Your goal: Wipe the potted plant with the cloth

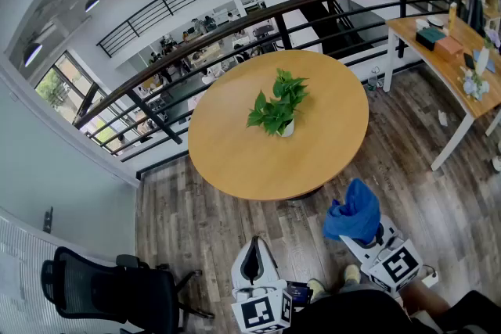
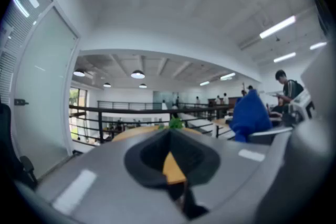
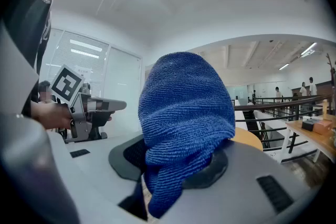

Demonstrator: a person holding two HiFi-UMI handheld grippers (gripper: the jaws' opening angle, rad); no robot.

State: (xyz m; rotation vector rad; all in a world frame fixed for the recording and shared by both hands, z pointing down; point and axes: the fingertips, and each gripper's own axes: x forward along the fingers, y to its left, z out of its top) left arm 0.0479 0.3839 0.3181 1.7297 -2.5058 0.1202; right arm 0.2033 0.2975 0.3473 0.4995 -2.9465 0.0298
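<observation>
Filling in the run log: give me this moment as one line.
stage: pre-wipe | left gripper: shut, empty | right gripper: shut on cloth | plant: on table, untouched

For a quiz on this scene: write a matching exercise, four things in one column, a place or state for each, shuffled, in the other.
1 potted plant
2 cloth
3 left tongs
4 office chair

A shut, empty
B on the floor, head view's lower left
C on the round table
D clamped in the right tongs

Pairs: 1-C, 2-D, 3-A, 4-B
</observation>
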